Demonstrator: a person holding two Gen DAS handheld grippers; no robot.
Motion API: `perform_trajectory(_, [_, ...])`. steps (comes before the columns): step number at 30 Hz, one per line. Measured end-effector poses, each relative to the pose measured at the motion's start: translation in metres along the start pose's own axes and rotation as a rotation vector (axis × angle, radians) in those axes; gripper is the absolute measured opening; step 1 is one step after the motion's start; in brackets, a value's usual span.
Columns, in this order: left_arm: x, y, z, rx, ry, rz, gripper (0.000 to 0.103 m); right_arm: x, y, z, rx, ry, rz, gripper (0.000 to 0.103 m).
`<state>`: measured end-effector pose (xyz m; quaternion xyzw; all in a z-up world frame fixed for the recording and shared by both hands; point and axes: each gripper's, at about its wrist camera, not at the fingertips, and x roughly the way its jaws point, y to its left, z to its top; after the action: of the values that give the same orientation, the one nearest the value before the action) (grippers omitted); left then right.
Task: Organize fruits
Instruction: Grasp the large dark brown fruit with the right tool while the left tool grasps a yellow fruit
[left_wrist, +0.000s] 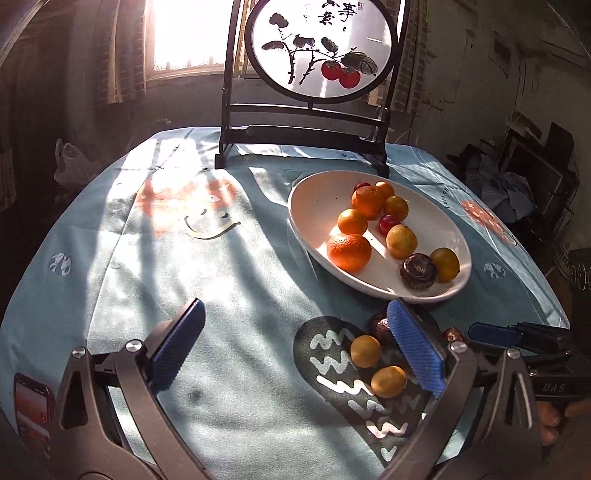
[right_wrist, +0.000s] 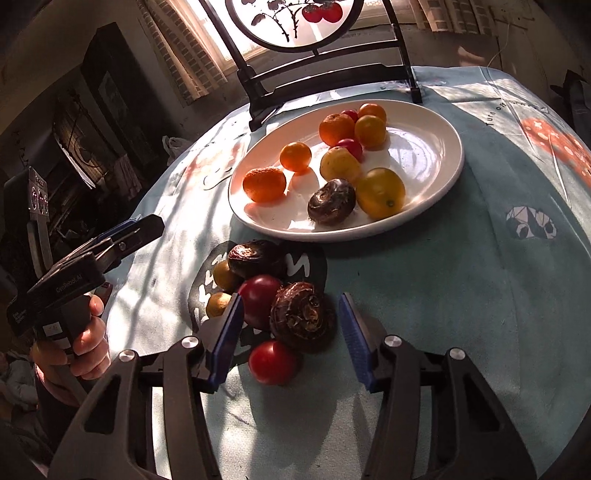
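Note:
A white oval plate holds several oranges, yellow fruits, small red fruits and one dark brown water chestnut. Loose fruit lies on the cloth in front of it: two yellow fruits, two water chestnuts and two red tomatoes. My left gripper is open and empty, its right finger beside the yellow fruits. My right gripper is open, its fingers on either side of the near water chestnut and a red tomato, touching neither.
A dark wooden stand with a round painted screen stands at the table's far edge behind the plate. The table is covered by a light blue printed cloth. A phone lies at the near left edge.

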<state>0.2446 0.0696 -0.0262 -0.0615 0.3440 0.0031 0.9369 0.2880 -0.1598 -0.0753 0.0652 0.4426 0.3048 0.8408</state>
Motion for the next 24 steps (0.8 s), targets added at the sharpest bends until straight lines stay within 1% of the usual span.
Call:
perform_trajectory(5, [-0.001, -0.002, -0.001, 0.016, -0.002, 0.006, 0.101, 0.007, -0.005, -0.004, 0.024, 0.041, 0.015, 0.049])
perform_trajectory(6, [-0.001, -0.003, -0.001, 0.019, -0.002, 0.007, 0.101, 0.009, -0.006, -0.004, 0.029, 0.049, 0.020, 0.046])
perform_trajectory(8, [-0.002, -0.003, -0.002, 0.022, -0.002, 0.008, 0.101, 0.012, -0.008, -0.004, 0.036, 0.060, 0.015, 0.046])
perform_trajectory(11, [-0.002, -0.002, -0.002, 0.019, -0.002, 0.006, 0.101, 0.013, -0.012, -0.004, 0.058, 0.068, 0.040, 0.046])
perform_trajectory(15, [-0.001, -0.003, -0.002, 0.023, 0.004, 0.008, 0.101, 0.014, -0.013, -0.004, 0.062, 0.065, 0.049, 0.046])
perform_trajectory(17, [0.000, -0.005, -0.003, 0.033, 0.007, 0.014, 0.101, 0.013, -0.013, -0.004, 0.066, 0.062, 0.048, 0.041])
perform_trajectory(20, [0.000, -0.007, -0.004, 0.048, 0.004, 0.024, 0.101, 0.012, -0.013, -0.004, 0.070, 0.058, 0.042, 0.040])
perform_trajectory(24, [0.000, -0.009, -0.005, 0.061, 0.009, 0.026, 0.101, 0.002, -0.013, -0.001, 0.075, 0.017, 0.042, 0.040])
